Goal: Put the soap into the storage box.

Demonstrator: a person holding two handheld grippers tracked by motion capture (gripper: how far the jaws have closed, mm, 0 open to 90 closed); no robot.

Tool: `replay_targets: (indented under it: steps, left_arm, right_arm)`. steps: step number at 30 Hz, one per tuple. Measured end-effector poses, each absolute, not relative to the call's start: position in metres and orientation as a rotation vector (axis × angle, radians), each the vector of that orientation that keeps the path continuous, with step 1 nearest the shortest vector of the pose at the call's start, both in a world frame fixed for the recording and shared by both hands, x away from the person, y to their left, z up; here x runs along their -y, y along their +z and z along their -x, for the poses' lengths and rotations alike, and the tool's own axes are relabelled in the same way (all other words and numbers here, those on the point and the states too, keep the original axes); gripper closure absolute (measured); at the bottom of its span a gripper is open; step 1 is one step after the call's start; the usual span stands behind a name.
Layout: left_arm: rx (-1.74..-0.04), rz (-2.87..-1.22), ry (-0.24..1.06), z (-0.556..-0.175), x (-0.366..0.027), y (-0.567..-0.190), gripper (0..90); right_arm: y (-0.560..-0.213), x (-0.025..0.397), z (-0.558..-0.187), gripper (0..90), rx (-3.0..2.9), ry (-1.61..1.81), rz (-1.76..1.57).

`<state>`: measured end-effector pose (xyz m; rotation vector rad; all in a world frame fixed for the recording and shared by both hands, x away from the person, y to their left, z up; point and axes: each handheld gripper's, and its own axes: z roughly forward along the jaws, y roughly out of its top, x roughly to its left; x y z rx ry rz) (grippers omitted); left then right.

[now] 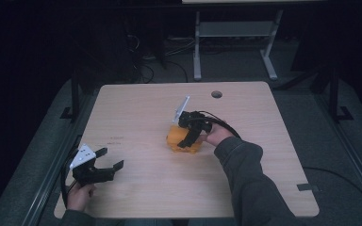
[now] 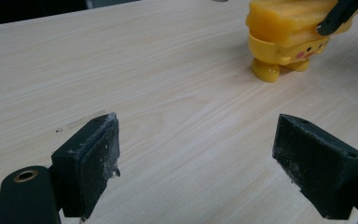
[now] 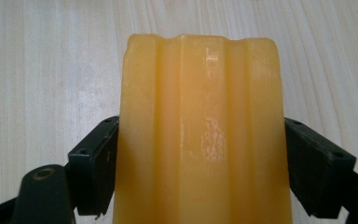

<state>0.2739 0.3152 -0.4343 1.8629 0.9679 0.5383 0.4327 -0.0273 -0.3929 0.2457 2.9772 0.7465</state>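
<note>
Nearest the person, the left gripper [image 1: 107, 159] is parked at the table's [image 1: 273, 122] front left corner, jaws spread wide with nothing between them, the bare wood seen through the gap in its own view [image 2: 196, 154]. Farther in, near the table's middle, the yellow toy [image 1: 176, 137] is stood on its stubby feet [image 2: 265, 72], a pink cheek visible from the left gripper view. The right gripper [image 1: 188, 136] is brought down over it, and its two pads [image 3: 93, 168] are pressed against the toy's ribbed sides [image 3: 200, 140]. A grasp looks made; lifting or moving the toy is judged still to come. Beyond, a cable hole [image 1: 216, 94] is seen near the far edge.
</note>
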Motion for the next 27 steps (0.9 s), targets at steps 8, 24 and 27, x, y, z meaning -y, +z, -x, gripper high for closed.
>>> replay_targets:
  steps: [8, 24, 27]
  left_arm:
    - [-0.967, -1.864, 0.539, -0.274, -0.315, -0.434, 14.1]
    - [-0.967, -1.864, 0.539, -0.274, -0.314, -0.435, 14.1]
    - [-0.967, -1.862, 0.539, -0.274, -0.314, -0.435, 14.1]
  right_arm:
    - [-0.394, 0.028, -0.433, 19.6, -2.98, 0.754, -0.266]
    - [-0.384, 0.037, -0.431, 17.3, -2.957, 0.804, -0.298]
    - [-0.381, 0.04, -0.429, 17.3, -2.945, 0.806, -0.304]
